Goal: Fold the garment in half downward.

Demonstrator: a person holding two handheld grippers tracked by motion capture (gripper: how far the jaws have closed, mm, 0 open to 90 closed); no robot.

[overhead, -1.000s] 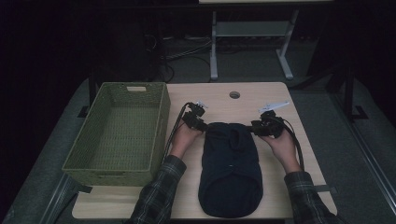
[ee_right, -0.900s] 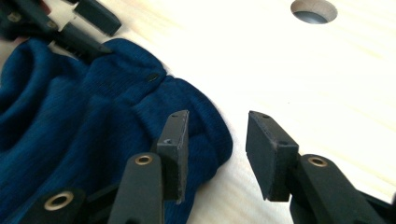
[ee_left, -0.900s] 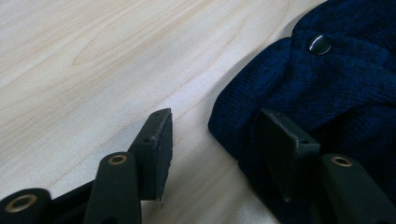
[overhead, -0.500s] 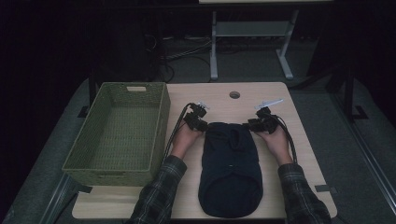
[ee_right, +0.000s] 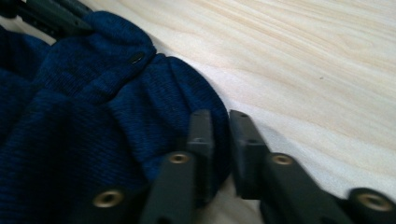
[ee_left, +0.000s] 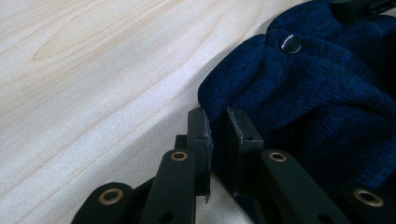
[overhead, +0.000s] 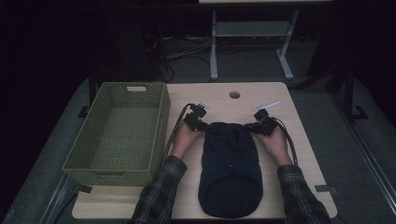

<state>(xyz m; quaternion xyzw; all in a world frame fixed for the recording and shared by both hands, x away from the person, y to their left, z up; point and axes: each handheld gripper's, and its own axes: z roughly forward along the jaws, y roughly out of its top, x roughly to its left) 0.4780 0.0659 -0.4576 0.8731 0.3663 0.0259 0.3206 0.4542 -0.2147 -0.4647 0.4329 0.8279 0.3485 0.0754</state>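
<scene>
High view: sweater [overhead: 230,170] flat at table [overhead: 233,107] centre, hem at the 6 o'clock edge.
Room: bare wood from 12 to 3 o'clock; basket [overhead: 116,135] fills 9 o'clock.
Left gripper [overhead: 204,126]: jaws just closed, pinching sweater's far left corner [ee_left: 219,105].
Right gripper [overhead: 250,127]: jaws just closed, pinching far right corner [ee_right: 205,100].
Change: both were set wider a second ago.
Count: one sweater, one basket, two grippers.
</scene>
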